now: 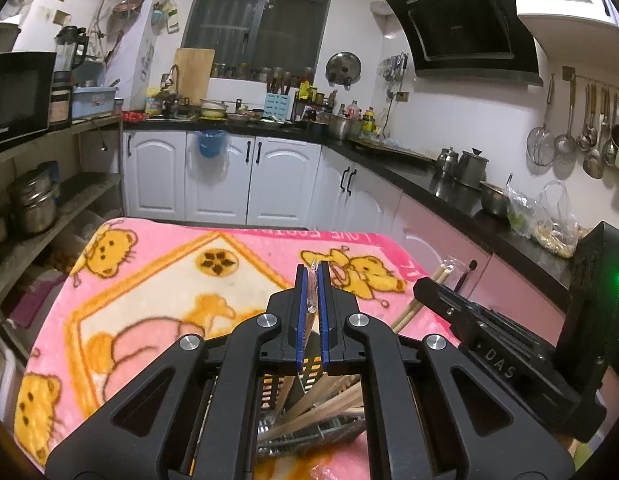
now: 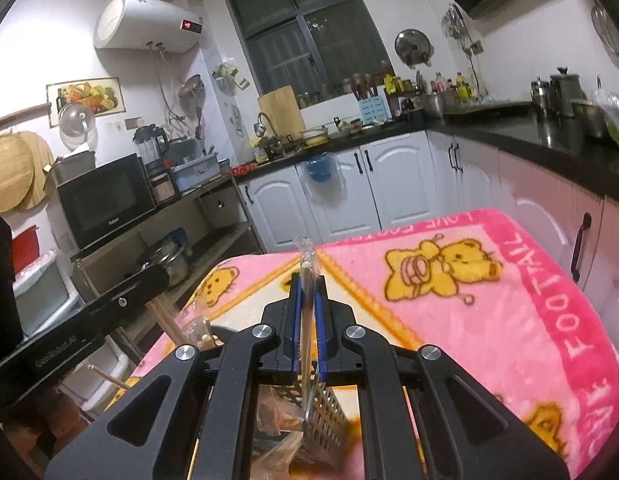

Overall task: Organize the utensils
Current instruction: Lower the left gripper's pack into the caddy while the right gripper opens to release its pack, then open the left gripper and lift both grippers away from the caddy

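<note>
My left gripper (image 1: 312,270) is shut on a plastic-wrapped utensil (image 1: 311,300) held upright between its blue pads. Below it stands a perforated utensil holder (image 1: 309,368) with several wooden chopsticks (image 1: 329,400) in it. My right gripper (image 2: 308,280) is shut on a pair of chopsticks in a clear wrapper (image 2: 307,264), above the same perforated holder (image 2: 325,420). The right gripper's body (image 1: 489,340) shows at the right of the left wrist view; the left gripper's body (image 2: 89,320) shows at the left of the right wrist view. Loose chopsticks (image 2: 165,320) stick up beside it.
A pink cartoon-bear blanket (image 1: 149,300) covers the table (image 2: 489,300). White cabinets (image 1: 217,180) and a black counter (image 1: 449,184) with pots lie beyond. Shelves with a microwave (image 2: 105,204) stand at the left.
</note>
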{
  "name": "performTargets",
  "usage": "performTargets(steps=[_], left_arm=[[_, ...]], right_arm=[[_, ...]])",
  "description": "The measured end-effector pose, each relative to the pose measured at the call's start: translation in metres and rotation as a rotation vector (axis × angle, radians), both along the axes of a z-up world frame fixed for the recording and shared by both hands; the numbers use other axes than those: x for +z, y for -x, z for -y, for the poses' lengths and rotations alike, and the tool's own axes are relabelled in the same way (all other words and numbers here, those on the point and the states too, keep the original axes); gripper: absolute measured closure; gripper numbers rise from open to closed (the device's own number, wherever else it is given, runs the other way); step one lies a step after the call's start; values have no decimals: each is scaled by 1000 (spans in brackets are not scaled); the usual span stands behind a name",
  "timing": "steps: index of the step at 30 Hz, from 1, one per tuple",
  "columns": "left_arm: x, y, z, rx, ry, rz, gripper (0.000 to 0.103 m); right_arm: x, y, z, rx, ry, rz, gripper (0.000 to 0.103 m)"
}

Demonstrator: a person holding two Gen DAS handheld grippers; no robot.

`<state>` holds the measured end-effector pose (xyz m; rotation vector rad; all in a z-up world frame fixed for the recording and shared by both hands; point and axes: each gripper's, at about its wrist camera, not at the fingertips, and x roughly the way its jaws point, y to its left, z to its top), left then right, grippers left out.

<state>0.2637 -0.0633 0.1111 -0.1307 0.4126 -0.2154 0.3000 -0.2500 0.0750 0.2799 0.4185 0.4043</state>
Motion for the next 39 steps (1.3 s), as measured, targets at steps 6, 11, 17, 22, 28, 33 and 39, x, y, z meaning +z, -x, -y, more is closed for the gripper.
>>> performTargets(steps=[6, 11, 17, 22, 28, 33, 39], left_arm=[[-4, 1, -1, -11, 2, -28, 101], [-7, 5, -3, -23, 10, -49, 96], [-9, 10, -3, -37, 17, -67, 81], [-10, 16, -3, -42, 19, -76, 70], [-8, 23, -5, -46, 24, -75, 54], [-6, 33, -7, -52, 37, -75, 40], [-4, 46, -10, -53, 45, -74, 29]], right_arm=[[-1, 7, 4, 4, -5, -12, 91], [-2, 14, 8, 8, -8, -28, 86], [-1, 20, 10, 16, 6, -49, 77], [0, 25, 13, 19, 6, -58, 74], [0, 25, 13, 21, 7, -58, 71], [3, 37, 18, 26, 15, -51, 67], [7, 55, 23, 33, 27, -51, 63]])
